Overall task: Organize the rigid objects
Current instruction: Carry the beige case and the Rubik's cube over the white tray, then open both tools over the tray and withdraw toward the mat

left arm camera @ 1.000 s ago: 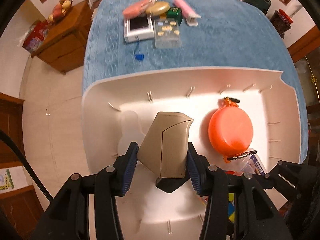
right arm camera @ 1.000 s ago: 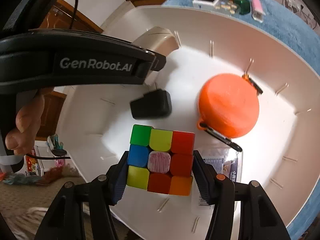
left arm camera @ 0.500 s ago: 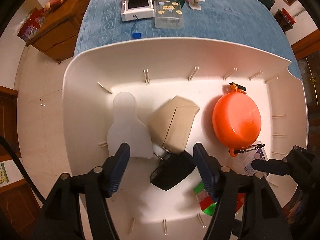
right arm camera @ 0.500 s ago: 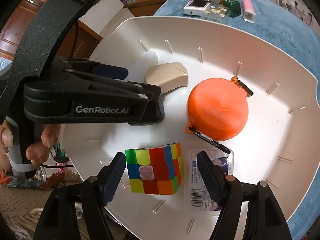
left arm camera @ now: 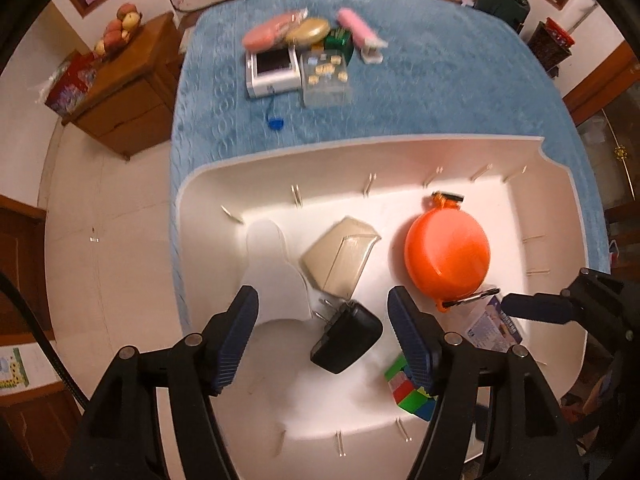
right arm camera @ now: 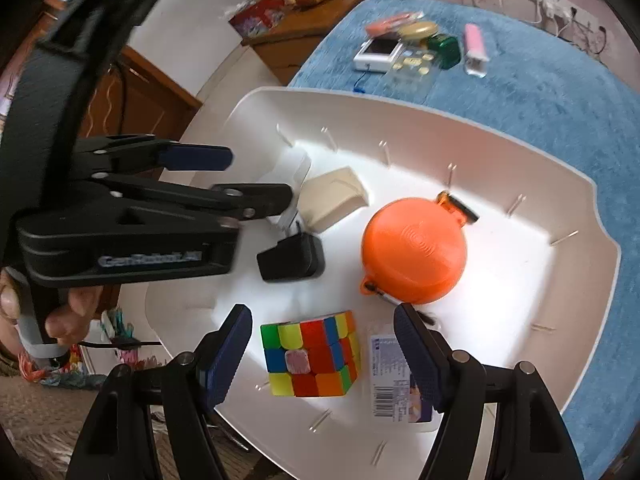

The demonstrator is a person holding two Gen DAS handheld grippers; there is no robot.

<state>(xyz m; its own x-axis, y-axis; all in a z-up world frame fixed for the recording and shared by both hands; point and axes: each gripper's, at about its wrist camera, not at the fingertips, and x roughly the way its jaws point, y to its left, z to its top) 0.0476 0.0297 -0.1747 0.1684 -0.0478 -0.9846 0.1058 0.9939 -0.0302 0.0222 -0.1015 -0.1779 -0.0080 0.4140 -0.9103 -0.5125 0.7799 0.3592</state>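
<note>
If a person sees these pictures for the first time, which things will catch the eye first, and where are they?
The bright orange round case stands out first, lying in the right part of the white bin. Next comes the multicoloured puzzle cube at the bin's near edge, between the open fingers of the right hand-held gripper. Beyond the bin, a cluster of small items waits on the blue cloth.

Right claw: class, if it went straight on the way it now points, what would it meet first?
Probably the multicoloured puzzle cube, lying in the white plastic bin between the open right claw pads; depth is unclear.
</note>
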